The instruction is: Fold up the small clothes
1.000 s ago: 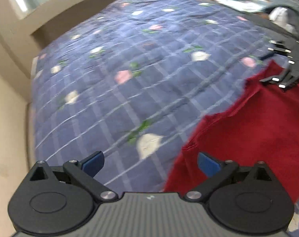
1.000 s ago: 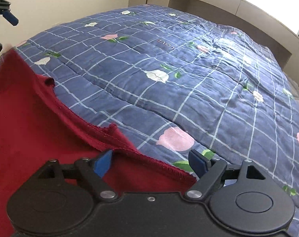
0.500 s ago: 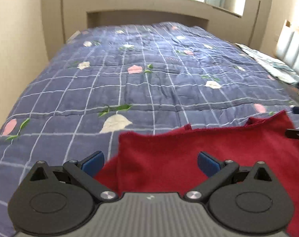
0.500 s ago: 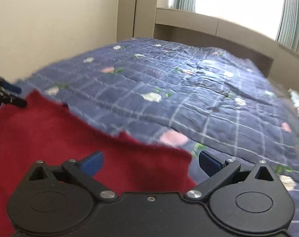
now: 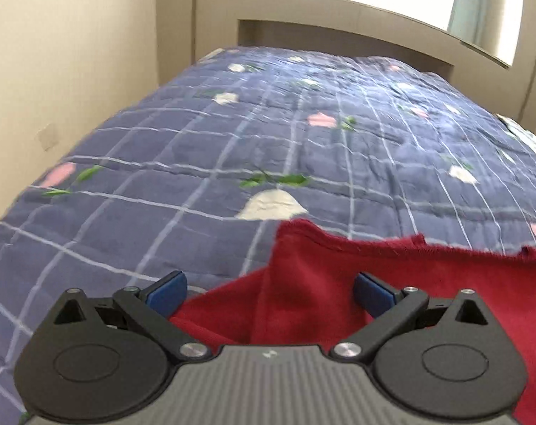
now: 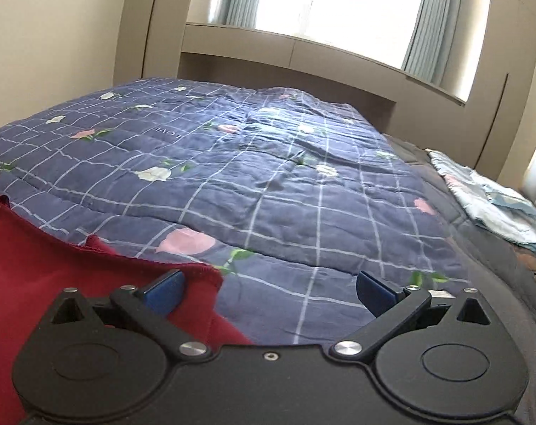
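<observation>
Only one bit of writing showed up: small stitched letters on the blue plaid quilted bedspread with pink and white flowers, seen upside down in the right wrist view. It looked like "LOVE", though too faint to be sure. Nothing else anywhere was readable.

Right gripper: jaws spread wide after just opening, blue pads apart with nothing pressed between them.
Red garment: lies on the left, its hemmed corner reaching just past the left pad.
Quilt: blue with a white grid and pink and white flowers, covering the bed, rumpled toward the far end.
Light blue cloth: bunched at the bed's right edge.
Window: bright, with pale curtains either side, above the headboard ledge.
</observation>
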Motion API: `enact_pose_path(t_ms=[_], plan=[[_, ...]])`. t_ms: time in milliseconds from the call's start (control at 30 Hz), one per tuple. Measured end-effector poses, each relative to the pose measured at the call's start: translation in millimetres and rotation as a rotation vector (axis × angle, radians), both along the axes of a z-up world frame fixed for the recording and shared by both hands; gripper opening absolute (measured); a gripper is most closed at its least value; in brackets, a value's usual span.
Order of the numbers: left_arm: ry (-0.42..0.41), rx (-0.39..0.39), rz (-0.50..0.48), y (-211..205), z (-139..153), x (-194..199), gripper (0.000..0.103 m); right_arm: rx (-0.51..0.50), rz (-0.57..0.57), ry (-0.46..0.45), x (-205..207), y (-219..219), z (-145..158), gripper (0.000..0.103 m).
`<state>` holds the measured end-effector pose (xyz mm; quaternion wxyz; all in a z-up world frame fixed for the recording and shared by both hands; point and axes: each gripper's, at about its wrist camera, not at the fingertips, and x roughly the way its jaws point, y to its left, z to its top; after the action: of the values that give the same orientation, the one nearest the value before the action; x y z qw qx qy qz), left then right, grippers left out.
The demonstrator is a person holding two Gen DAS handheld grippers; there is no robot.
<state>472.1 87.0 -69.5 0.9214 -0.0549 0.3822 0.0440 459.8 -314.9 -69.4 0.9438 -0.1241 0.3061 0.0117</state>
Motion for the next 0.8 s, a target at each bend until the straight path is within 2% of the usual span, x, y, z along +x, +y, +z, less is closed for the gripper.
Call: enact_pose_path(t_ms=[133,300,400,500,600,700,800], plan=[[-0.051,0.029,-0.005,-6,19,-26,0.103,0.058,0.057,0.053,-31,11,22,0.102],[-0.045,0.024,-0.016,-29,33,-79,0.103,0.074,0.114,0.06,-104,39,30,0.102],[-0.064,0.04,-0.02,-45,29,-108,0.103,0.072,0.093,0.033,-138,51,21,0.102],[-0.057,0.073,-0.016,-57,24,-127,0.103,0.032,0.025,-0.01,-162,54,8,0.102],[-0.052,0.086,-0.015,-62,20,-138,0.103,-0.059,-0.063,-0.026,-171,53,-12,0.102],[-0.036,0.075,-0.006,-61,17,-141,0.103,-0.008,-0.098,-0.032,-176,44,-18,0.102],[-0.03,0.044,0.003,-56,16,-140,0.103,-0.04,-0.103,-0.041,-177,48,-21,0.102]])
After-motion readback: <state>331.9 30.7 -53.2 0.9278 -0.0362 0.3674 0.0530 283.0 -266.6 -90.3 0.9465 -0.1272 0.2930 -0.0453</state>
